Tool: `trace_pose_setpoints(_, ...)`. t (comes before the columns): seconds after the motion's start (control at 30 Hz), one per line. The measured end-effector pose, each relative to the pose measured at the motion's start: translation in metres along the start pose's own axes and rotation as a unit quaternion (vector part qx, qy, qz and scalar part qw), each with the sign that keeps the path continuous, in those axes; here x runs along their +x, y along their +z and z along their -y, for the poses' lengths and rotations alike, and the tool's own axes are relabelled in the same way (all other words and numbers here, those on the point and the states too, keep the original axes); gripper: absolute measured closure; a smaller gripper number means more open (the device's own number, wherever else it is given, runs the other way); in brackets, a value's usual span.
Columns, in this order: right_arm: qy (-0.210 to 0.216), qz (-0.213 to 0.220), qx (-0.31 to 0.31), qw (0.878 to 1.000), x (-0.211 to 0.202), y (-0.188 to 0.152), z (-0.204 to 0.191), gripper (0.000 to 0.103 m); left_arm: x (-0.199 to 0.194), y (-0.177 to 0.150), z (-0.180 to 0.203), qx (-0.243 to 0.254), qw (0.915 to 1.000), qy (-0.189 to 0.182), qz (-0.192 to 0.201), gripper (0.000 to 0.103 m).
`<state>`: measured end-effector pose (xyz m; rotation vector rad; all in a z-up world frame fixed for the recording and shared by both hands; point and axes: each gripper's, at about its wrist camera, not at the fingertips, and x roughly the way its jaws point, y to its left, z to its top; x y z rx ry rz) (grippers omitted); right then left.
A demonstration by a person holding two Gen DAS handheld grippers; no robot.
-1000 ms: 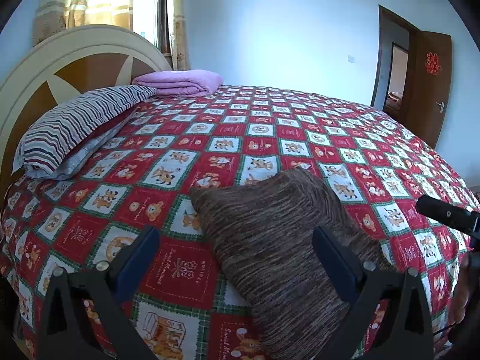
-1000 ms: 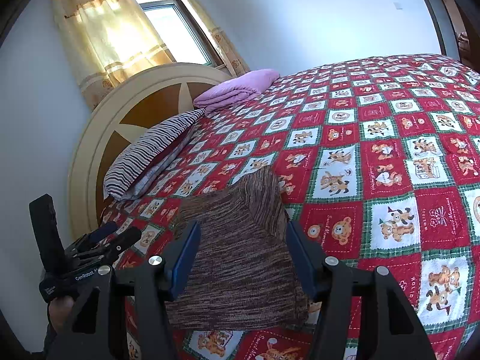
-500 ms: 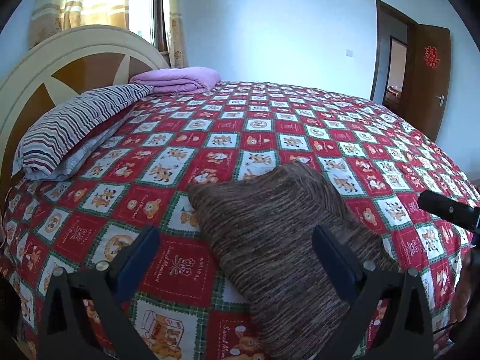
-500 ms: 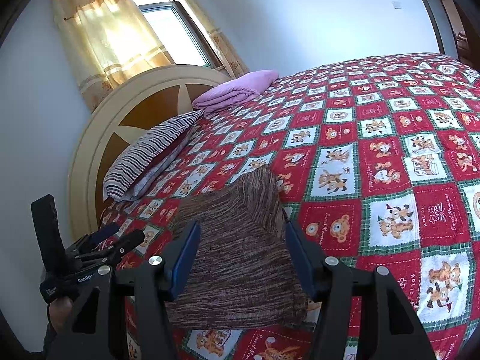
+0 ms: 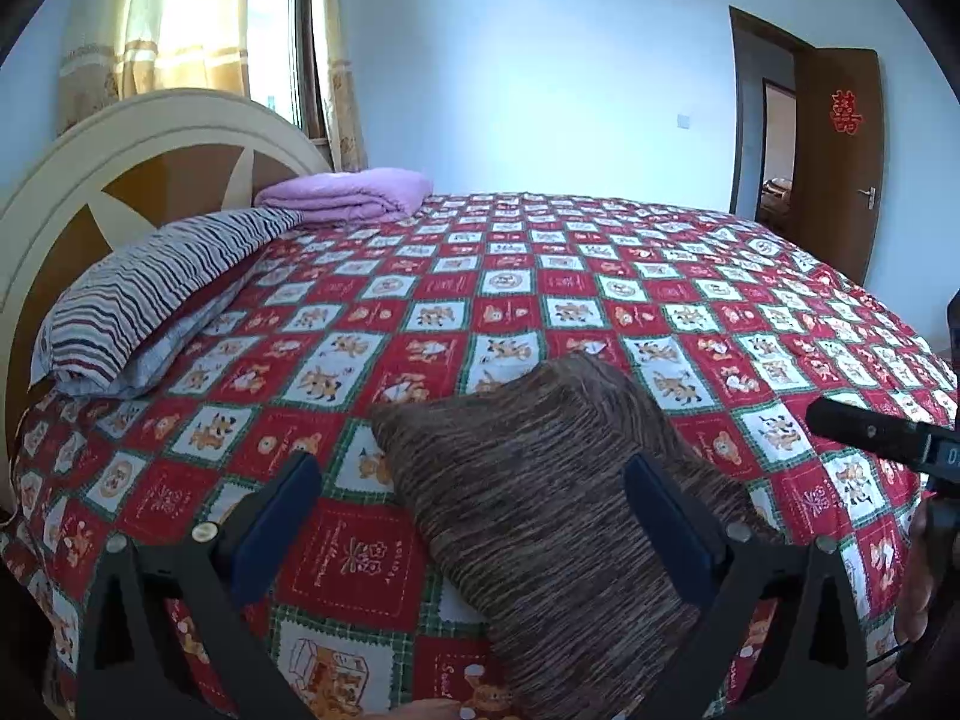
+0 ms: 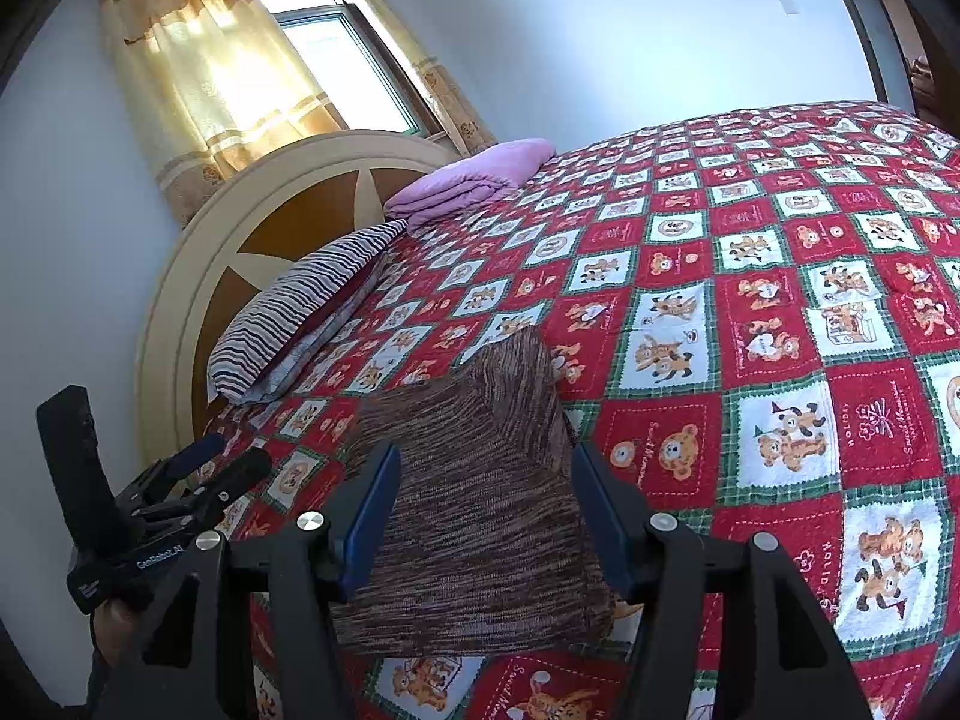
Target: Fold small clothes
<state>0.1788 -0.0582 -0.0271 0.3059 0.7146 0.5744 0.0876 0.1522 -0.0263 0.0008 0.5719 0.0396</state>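
A brown striped knit garment (image 5: 540, 480) lies folded flat on the red patterned bed cover (image 5: 510, 300) near the front edge. It also shows in the right wrist view (image 6: 480, 492). My left gripper (image 5: 474, 498) is open, held above the garment's near part with nothing between its blue pads. My right gripper (image 6: 486, 492) is open above the garment, empty. The left gripper appears at the lower left of the right wrist view (image 6: 198, 480), and part of the right gripper (image 5: 870, 438) at the right of the left wrist view.
A striped pillow (image 5: 150, 294) and a folded purple blanket (image 5: 348, 192) lie by the round headboard (image 5: 120, 168) at the left. A window with yellow curtains (image 6: 228, 72) is behind it. A brown door (image 5: 840, 144) stands open at the far right.
Both grippers stay open over the garment with only a slight shift of view. The garment has not moved.
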Motion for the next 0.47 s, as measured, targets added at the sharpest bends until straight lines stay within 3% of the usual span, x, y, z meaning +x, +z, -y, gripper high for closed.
trace_pose_setpoints(0.47, 0.001, -0.007, -0.001, 1.000, 0.0014, -0.0014, -0.0001, 0.043, 0.0022, -0.0036, 0.0024, 0.010, 0.9999, 0.007, 0.003, 0.000)
